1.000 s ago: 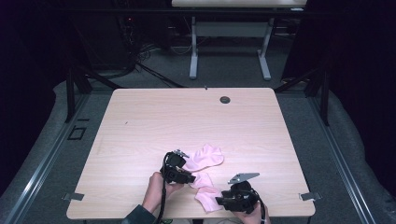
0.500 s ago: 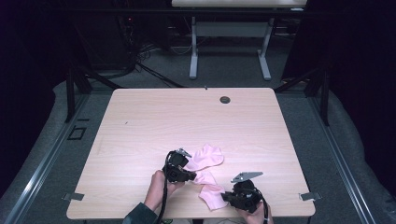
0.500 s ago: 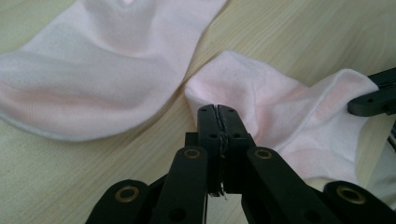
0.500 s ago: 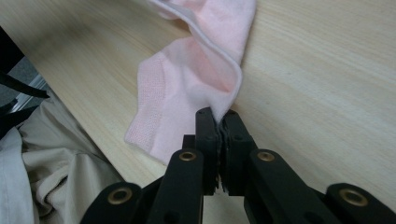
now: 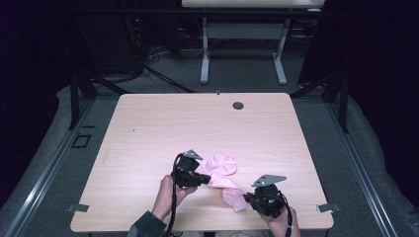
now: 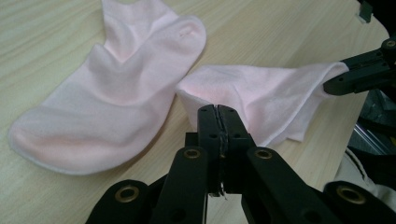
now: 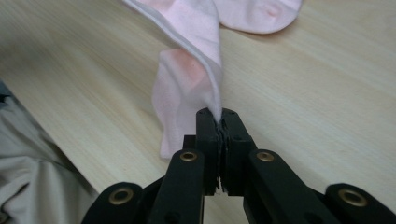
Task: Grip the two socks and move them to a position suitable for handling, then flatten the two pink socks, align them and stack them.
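On the table (image 5: 148, 128), the left gripper (image 5: 201, 178) sits near the front edge, its jaws clenched on one edge of a pink sock (image 6: 261, 95). A second sock (image 6: 107, 102) lies flat just beside it, farther from the person, touching the held one. The held sock stretches rightward, partly lifted off the wood, to the right gripper (image 5: 247, 198), whose jaws pinch its other edge tight. In the right gripper view the fabric hangs in a fold from the jaw tips.

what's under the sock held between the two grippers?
Bare table shows beneath the held sock; a second sock lies flat beside it. Its hanging fold hides the wood directly behind.
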### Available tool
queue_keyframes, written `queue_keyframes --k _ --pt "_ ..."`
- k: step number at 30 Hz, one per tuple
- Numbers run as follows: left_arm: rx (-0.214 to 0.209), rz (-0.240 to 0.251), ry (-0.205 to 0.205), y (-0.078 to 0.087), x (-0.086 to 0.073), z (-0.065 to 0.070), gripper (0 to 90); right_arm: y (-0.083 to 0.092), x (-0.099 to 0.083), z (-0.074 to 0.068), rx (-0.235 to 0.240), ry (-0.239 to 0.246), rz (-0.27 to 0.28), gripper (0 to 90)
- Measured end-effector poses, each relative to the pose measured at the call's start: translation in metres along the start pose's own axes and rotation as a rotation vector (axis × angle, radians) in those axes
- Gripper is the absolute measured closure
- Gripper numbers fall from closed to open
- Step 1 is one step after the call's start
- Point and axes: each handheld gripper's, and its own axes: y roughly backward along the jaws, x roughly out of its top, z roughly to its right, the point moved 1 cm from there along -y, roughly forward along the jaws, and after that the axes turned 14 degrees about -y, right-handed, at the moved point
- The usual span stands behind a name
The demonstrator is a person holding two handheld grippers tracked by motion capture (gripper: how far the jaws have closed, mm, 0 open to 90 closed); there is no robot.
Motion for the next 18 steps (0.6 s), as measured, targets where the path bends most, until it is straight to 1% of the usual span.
queue_keyframes --k 3,4,7,9,11,14,16,18 --pt "-0.005 0.019 -0.015 0.003 0.007 0.004 89.3 0.008 0.004 -0.002 -0.065 0.049 0.001 87.6" --pt "-0.006 0.028 -0.018 0.004 0.009 0.005 89.3 0.011 0.007 -0.003 -0.104 0.068 0.010 87.7" --pt "-0.008 0.044 -0.027 0.007 0.015 0.009 89.3 0.022 0.013 -0.004 -0.167 0.110 0.029 87.8" --pt "-0.013 0.056 -0.028 0.008 0.018 0.010 89.3 0.029 0.017 -0.004 -0.192 0.133 0.039 87.8" --pt "-0.011 0.064 -0.034 0.009 0.020 0.011 89.3 0.036 0.021 -0.005 -0.226 0.167 0.054 87.8" --pt "-0.010 0.066 -0.036 0.009 0.021 0.011 89.3 0.042 0.026 -0.007 -0.267 0.209 0.067 87.7" --pt "-0.010 0.063 -0.028 0.007 0.019 0.009 89.3 0.043 0.028 -0.009 -0.274 0.234 0.067 87.7" --pt "-0.006 0.054 -0.026 0.007 0.015 0.007 89.3 0.041 0.028 -0.011 -0.277 0.245 0.064 87.7"
